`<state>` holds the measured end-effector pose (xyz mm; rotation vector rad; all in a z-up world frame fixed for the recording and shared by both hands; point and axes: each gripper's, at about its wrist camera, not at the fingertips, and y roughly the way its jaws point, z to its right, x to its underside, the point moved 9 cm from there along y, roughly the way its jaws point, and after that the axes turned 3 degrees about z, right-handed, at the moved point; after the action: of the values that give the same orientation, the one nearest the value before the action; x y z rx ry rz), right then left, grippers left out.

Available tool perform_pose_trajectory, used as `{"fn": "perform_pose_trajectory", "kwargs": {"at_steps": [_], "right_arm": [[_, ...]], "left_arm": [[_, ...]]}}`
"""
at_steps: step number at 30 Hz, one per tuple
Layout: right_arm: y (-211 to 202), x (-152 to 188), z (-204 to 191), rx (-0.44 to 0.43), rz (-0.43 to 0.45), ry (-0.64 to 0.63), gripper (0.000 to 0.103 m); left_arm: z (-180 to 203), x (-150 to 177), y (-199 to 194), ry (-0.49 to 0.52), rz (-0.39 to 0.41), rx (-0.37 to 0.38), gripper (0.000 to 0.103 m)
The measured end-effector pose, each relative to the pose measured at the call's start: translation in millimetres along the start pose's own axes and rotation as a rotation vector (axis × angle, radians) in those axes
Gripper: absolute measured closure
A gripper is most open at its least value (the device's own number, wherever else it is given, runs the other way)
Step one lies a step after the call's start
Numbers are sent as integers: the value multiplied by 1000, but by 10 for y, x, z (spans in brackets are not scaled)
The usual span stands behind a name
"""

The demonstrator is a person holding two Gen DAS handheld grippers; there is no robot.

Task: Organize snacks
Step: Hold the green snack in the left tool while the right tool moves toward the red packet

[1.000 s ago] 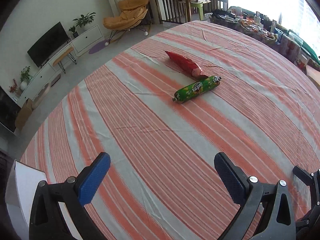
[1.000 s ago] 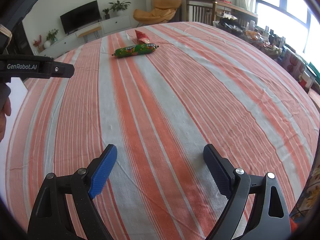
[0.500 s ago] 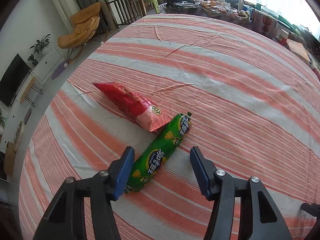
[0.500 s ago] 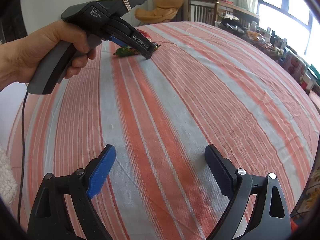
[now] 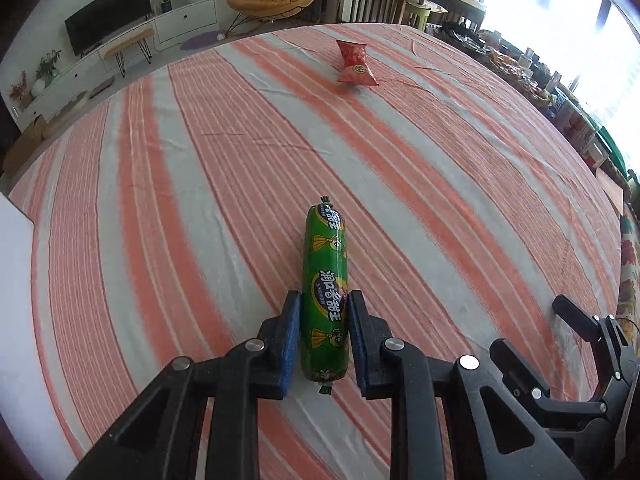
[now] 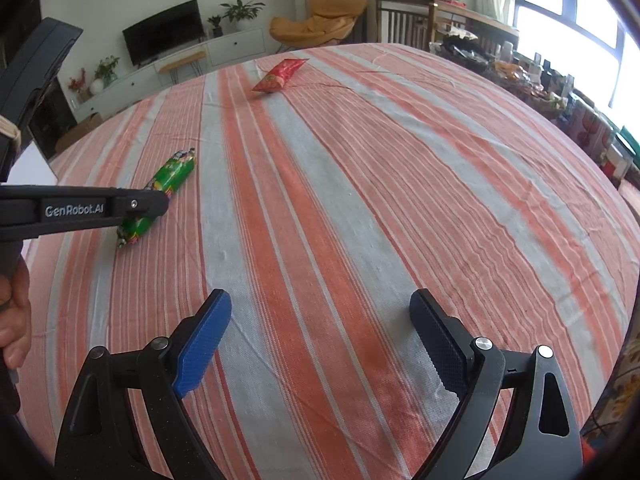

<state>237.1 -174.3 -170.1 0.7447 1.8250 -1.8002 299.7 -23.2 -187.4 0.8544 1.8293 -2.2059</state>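
The green sausage (image 5: 325,292) sits clamped near its rear end in my left gripper (image 5: 324,338), whose jaws have just closed for carrying; my right gripper (image 6: 320,332) hangs wide open and empty above the desk (image 6: 380,200).

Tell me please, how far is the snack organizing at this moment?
Early stage. Done: nothing looks sorted yet. In hand: the left gripper has just been closing and its pads now clamp the green sausage snack, apart from the red snack bag. Left: the red bag lies untouched on the striped cloth; the right gripper hangs open, empty.
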Motion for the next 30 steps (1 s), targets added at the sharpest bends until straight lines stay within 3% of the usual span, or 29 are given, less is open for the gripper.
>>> {"fn": "perform_pose_trajectory", "kwargs": {"at_steps": [4,8,9,10,12,15,19,30], "right_arm": [[12,-2,-10,12,-5,-11,10],[21,-3,-13,17,-6,-13,10],[23,-4,-12,16,-6,-13,10],[23,-4,-13,16,-6,-13,10],[22,-6,-13,16,-6,-13,10],[22,-4,-15,18,-6,-14,10],[20,2,-19,24,-8,-21,10],[23,5,-25,27,-10,-23,10]], "left_arm": [[-379,329,-222,-158,61,-43,80],[-510,429,-232,-174,121,-106,77],[-495,409,-226,-164,144,-109,69],[-485,395,-208,-152,151,-129,45],[-523,384,-143,-141,142,-208,16],[-554,370,-108,-142,177,-232,12],[-663,353,-65,-195,161,-229,1],[-672,344,-50,-197,159,-229,0]]}}
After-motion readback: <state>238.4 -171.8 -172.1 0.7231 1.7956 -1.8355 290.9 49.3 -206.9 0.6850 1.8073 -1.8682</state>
